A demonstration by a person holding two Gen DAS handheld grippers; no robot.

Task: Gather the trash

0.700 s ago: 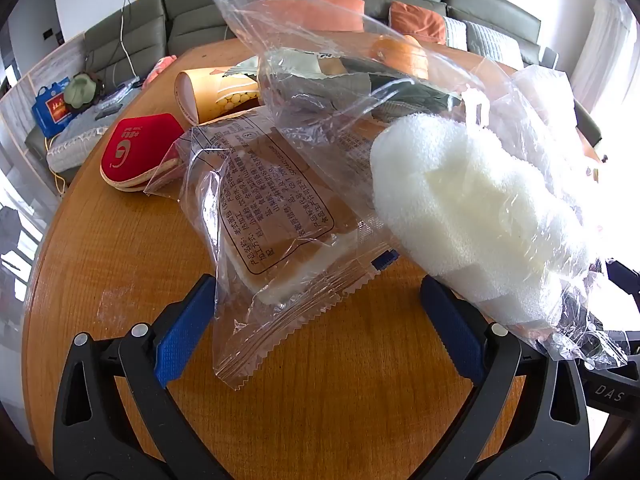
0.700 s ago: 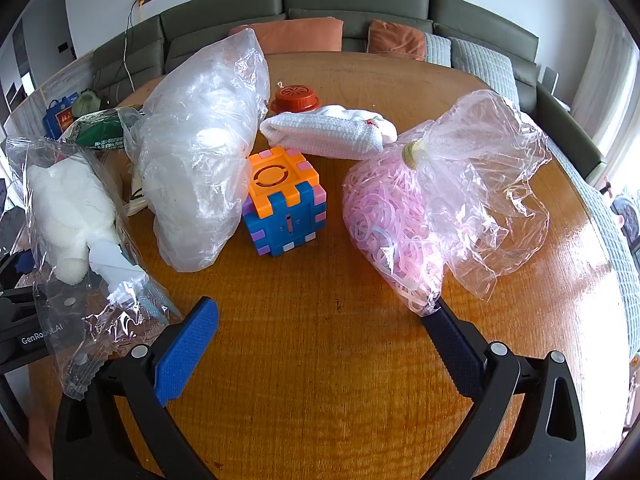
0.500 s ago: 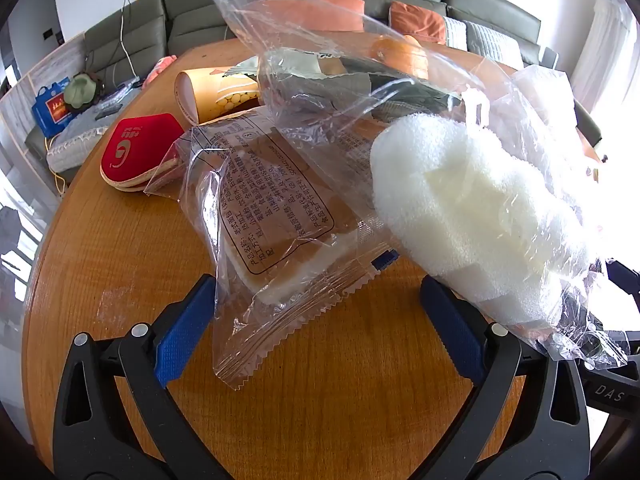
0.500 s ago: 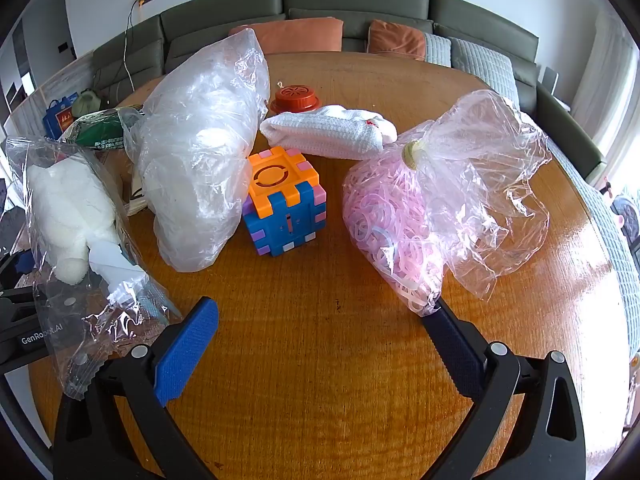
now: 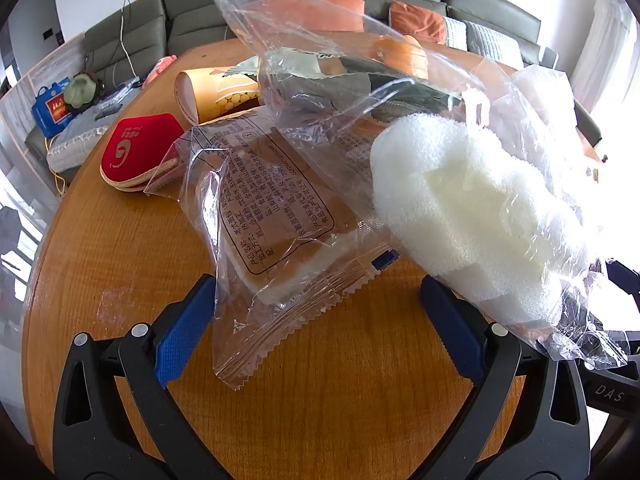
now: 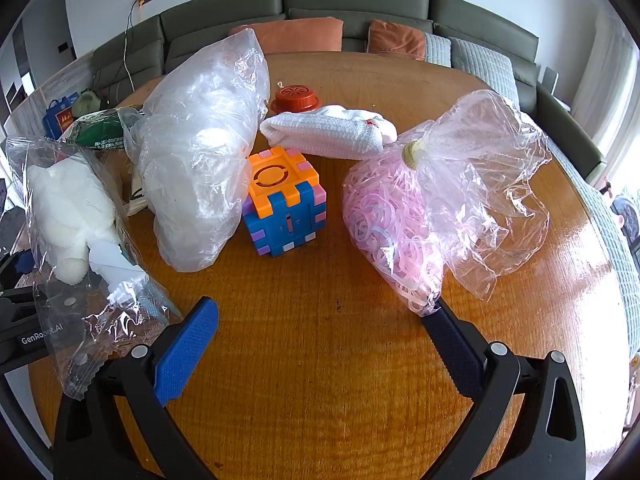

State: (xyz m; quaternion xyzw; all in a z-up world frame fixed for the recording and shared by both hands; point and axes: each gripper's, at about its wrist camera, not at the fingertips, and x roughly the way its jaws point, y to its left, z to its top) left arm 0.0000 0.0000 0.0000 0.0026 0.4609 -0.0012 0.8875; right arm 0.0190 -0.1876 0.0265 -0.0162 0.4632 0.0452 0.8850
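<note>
Both grippers (image 5: 316,312) (image 6: 320,328) spread wide, empty, over round wooden table (image 6: 320,380); green sofa (image 6: 352,0) behind.

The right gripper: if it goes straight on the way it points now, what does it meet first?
Probably bare table: the right gripper is open and nothing lies between its jaws. Further along that line stands the orange and blue cube. The bag of pink bands lies at its right fingertip; depth is unclear.

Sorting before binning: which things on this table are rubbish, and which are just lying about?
Likely rubbish:
printed bread wrapper
bag of white foam
crumpled clear bag
green packet

Just lying about:
puzzle cube
white towel
bag of rubber bands
red pouch
</note>
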